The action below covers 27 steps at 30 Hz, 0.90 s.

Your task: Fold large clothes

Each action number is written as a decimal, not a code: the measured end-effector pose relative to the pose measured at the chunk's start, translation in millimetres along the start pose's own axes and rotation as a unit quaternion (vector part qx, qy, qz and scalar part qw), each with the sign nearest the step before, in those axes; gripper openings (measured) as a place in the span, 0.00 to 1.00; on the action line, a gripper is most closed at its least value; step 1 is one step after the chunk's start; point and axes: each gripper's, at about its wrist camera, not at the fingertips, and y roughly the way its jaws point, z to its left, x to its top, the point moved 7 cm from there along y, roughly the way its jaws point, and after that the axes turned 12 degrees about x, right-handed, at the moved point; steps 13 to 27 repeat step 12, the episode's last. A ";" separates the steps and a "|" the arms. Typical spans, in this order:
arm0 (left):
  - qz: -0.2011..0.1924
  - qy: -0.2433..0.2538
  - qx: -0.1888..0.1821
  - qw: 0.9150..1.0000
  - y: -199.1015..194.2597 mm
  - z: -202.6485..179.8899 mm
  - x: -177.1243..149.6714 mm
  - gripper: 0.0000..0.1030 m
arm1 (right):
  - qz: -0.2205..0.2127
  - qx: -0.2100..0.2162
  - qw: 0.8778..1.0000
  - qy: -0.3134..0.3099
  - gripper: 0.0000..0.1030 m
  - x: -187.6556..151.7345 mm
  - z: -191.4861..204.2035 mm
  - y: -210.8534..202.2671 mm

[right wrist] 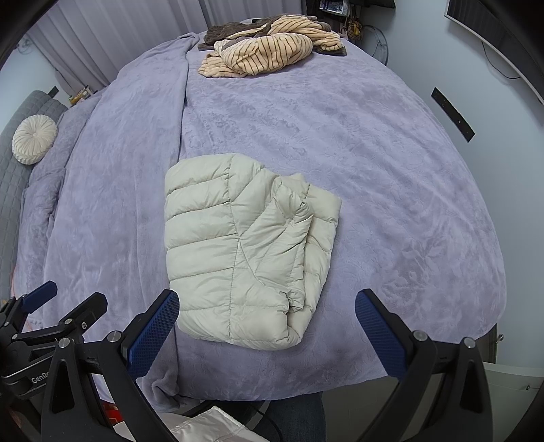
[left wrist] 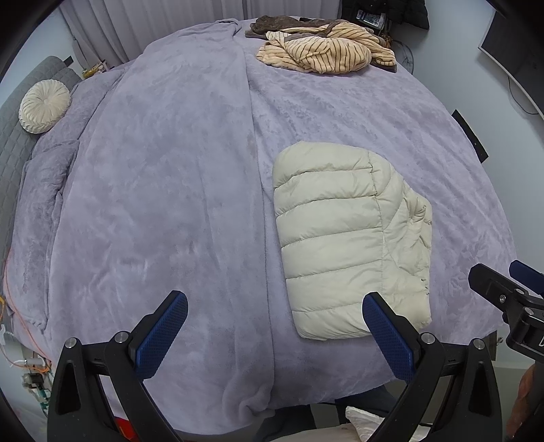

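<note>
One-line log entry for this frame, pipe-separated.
state: puffer jacket folded on bed | left claw: open, empty | right claw: open, empty | striped clothes: unfolded, far end

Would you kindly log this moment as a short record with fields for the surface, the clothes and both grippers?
surface: bed with a lilac blanket
folded item: cream puffer jacket, folded into a compact block near the front edge
unfolded items: striped garment crumpled at the far end, on a brown garment
other: round cushion at the left side
left gripper: open, holding nothing
right gripper: open, holding nothing, above the jacket's near edge
</note>
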 end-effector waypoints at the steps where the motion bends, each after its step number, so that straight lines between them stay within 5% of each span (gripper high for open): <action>1: 0.002 -0.001 0.000 1.000 0.6 -0.1 -0.5 1.00 | 0.000 0.000 1.000 0.000 1.00 0.3 0.4 0.0; 4: -0.004 0.002 0.021 1.000 0.5 0.0 -0.8 1.00 | 0.001 0.001 1.000 0.000 1.00 0.1 0.6 0.6; 27: 0.000 0.004 0.011 1.000 2.1 -3.1 -1.3 1.00 | 0.000 0.000 1.000 0.000 1.00 0.0 0.6 1.2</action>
